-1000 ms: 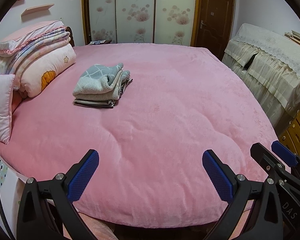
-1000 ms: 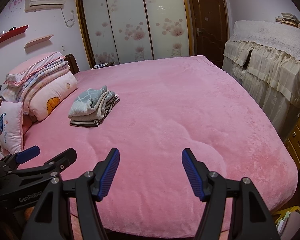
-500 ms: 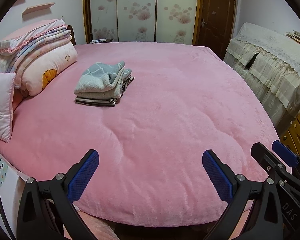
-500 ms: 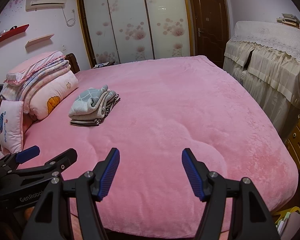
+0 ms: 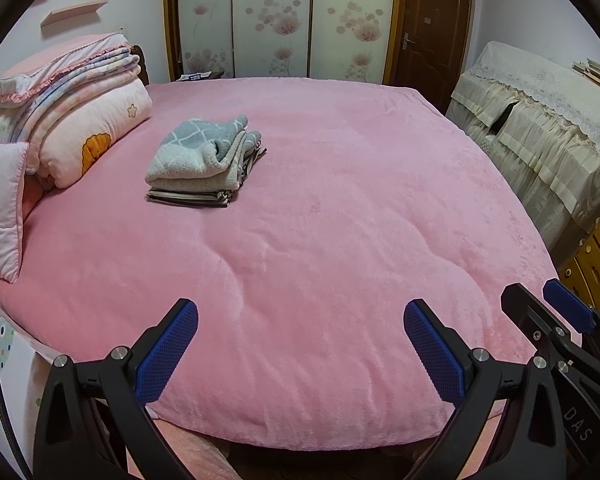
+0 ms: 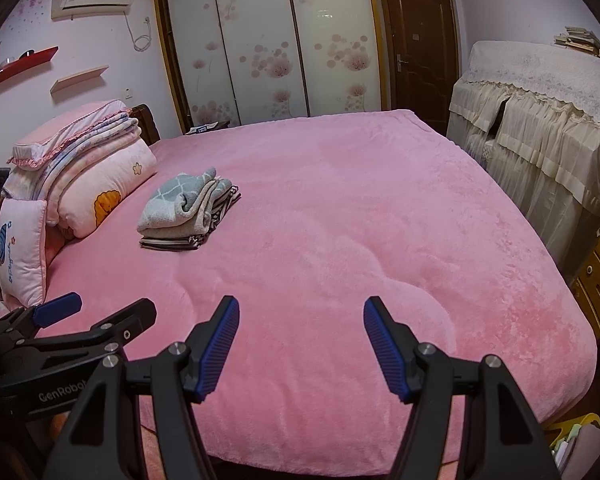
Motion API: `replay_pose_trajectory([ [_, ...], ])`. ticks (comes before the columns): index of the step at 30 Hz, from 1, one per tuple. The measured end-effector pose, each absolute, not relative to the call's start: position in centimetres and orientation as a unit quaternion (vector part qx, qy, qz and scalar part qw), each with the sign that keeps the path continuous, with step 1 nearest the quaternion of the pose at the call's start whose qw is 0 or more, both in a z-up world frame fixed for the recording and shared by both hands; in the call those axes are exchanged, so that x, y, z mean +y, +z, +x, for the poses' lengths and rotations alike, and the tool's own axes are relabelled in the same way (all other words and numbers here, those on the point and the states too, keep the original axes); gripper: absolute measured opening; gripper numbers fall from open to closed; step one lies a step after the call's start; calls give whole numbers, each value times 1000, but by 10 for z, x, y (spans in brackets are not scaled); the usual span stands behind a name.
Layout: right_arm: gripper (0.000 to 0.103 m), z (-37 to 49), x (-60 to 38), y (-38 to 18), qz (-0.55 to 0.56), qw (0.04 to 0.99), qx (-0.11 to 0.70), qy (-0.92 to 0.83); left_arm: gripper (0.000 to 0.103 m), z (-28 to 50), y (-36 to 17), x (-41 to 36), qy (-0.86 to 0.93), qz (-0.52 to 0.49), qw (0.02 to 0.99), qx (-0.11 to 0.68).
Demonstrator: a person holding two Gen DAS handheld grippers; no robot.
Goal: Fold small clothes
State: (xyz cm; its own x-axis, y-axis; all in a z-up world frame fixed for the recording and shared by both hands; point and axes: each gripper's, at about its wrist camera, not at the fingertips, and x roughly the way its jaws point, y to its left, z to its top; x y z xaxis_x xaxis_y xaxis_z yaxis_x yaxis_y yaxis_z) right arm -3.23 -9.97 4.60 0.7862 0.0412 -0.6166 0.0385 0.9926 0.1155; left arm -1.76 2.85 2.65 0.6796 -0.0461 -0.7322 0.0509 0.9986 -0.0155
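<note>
Hovering over the near edge of the bed [image 5: 340,240], both tongs hang spread with nothing between their blue pads. The left gripper [image 5: 300,344] points at bare pink cover, and the right gripper [image 6: 300,344] does the same just beside it; each shows at the edge of the other's view.

The task's thing, a stack [image 5: 204,164] of small folded clothes, lies well up the bed toward the headboard, near the rolled quilts [image 5: 88,128] and the pillow [image 5: 0,208]. A grey checked piece sits on top, plain pieces under it, a striped one at the bottom. The stack looks neat and squared, apart from the top piece's loose upper edge.

No unfolded garment shows on the cover in either view, so the folding seems finished or between items; which one cannot be told from here. If more clothes remain, they are out of view, and the next move calls for fetching one, laying it flat on the open cover in front of the tongs, and pinching two corners. If not, only tidying the top piece is left.
</note>
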Motion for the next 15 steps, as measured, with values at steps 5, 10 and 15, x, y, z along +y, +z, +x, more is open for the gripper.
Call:
replay_pose_trajectory([
  [5, 65, -32, -98, 46, 60, 943, 327, 1, 101, -17, 26, 28, -28, 4, 916, 399],
  [10, 65, -32, -98, 46, 60, 943, 327, 1, 101, -17, 26, 29, -28, 2, 916, 400],
  [15, 65, -31, -98, 46, 60, 943, 327, 1, 101, -16, 26, 30, -31, 1, 915, 402],
])
